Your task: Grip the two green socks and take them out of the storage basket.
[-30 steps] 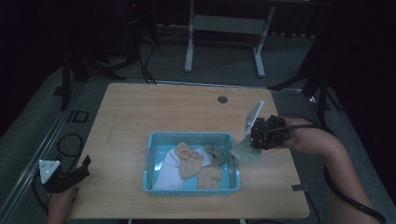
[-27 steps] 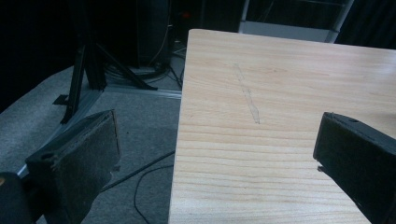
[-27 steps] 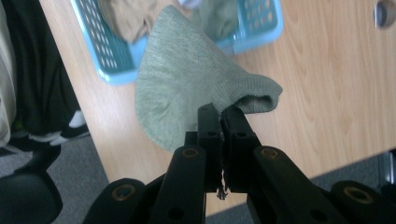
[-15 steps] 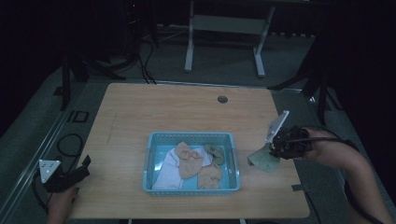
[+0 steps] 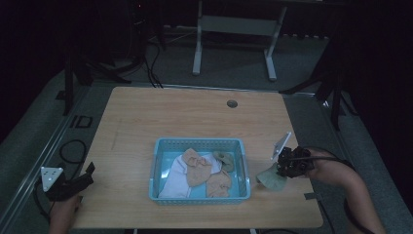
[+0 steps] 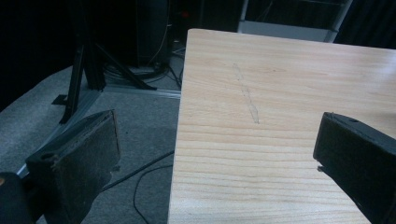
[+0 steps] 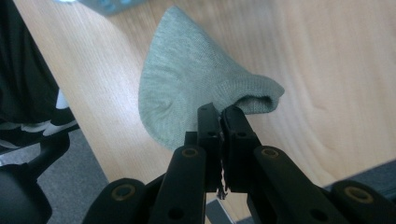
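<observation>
High view shows the right gripper [image 5: 281, 171], jaws closed on the grey sock [image 5: 271, 178], has carried it out of the blue basket [image 5: 160, 195] down to the table [image 5: 195, 112], so releasing probably comes next.

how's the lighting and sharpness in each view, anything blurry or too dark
High view: dim overall, surroundings nearly black, blue basket readable. Left gripper view: table evenly lit and sharp, near jaws soft. Right gripper view: bright, grey sock crisp, basket corner blurred.
</observation>
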Available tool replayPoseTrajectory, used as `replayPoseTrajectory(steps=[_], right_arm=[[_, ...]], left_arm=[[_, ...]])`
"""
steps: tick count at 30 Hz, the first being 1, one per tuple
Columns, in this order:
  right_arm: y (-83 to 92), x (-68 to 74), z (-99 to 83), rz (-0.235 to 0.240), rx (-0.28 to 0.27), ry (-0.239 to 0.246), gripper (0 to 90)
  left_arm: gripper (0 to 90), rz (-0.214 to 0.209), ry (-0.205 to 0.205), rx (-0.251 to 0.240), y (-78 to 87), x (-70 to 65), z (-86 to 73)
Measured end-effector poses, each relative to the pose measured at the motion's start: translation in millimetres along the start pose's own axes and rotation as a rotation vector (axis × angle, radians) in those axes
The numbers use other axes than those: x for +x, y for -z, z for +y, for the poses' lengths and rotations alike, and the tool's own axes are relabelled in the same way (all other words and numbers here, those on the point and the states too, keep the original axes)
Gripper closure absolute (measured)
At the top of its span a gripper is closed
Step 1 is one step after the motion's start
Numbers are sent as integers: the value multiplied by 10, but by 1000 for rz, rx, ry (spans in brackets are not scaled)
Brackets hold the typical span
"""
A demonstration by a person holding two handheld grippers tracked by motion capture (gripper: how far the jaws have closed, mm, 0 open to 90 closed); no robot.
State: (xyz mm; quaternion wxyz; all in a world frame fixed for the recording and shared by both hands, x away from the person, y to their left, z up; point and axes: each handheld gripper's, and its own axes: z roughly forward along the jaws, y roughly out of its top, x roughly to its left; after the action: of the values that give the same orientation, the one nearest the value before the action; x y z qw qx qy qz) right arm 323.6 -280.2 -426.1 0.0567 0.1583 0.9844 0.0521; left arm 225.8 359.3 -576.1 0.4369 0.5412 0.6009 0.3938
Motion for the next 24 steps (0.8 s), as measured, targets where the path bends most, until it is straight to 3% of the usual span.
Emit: replayPoseTrajectory(steps=[6,17,21,24], right_arm=[[-310,-73,-32,32,13,-25,869],[-772,-217,-6,45,27,-78,864],[-880,-246,9,53,46,-89,855],[-861,-256,27,46,49,-95,780]], left_arm=[[7,1,0,-1,0,-1,-1],[7,0,1,0,0,1,0],[7,-1,2,0,0,2,0],[7,-1,2,0,1,1,0]])
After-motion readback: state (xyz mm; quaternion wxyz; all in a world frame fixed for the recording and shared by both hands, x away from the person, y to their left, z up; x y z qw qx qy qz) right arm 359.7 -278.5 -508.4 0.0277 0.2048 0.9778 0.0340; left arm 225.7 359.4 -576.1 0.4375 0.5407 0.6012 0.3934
